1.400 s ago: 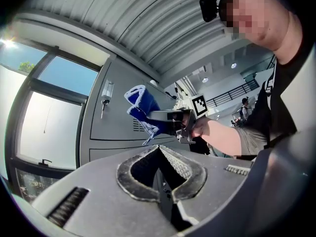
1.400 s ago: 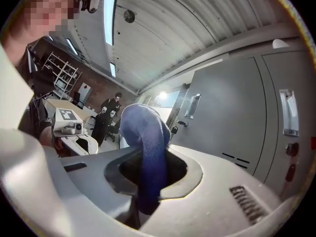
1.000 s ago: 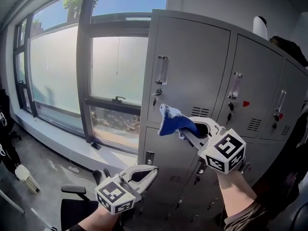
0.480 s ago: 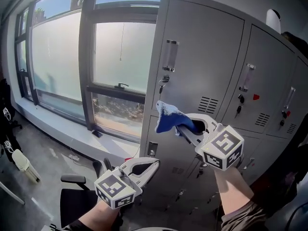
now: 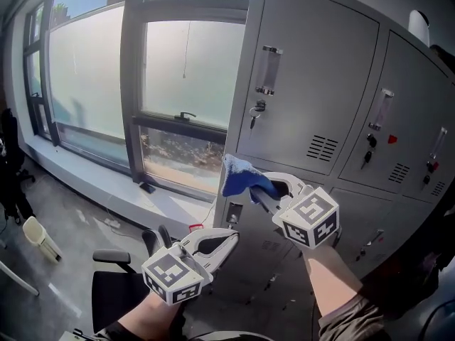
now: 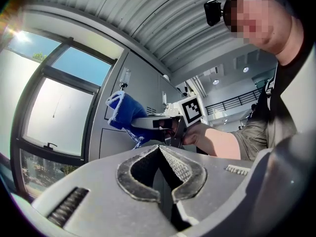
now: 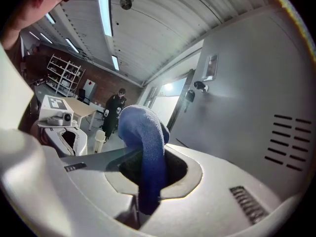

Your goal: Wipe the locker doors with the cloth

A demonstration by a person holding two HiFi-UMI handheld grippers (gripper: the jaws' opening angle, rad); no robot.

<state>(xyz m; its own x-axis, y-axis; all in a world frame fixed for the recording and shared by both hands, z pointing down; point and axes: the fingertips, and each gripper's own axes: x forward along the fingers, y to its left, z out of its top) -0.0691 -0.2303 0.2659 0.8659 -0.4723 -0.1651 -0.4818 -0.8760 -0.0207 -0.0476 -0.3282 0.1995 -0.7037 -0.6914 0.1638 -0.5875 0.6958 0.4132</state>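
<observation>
Head view: the right gripper is raised in front of the grey lockers, its jaws pinching a blue cloth. The cloth bunches out past the jaw tips, near the lower edge of the upper left locker door; I cannot tell whether it touches the metal. The left gripper hangs lower and further left, jaws pressed together, with nothing in them. A large window fills the left side, and a black chair stands below.

Left gripper view: the left gripper's jaws meet at the tips, empty. Beyond them the right gripper holds the cloth up beside a locker door.

Right gripper view: the right gripper is clamped on the cloth, which runs up between the jaws and folds over their tips. A locker door with vent slots stands close on the right.
</observation>
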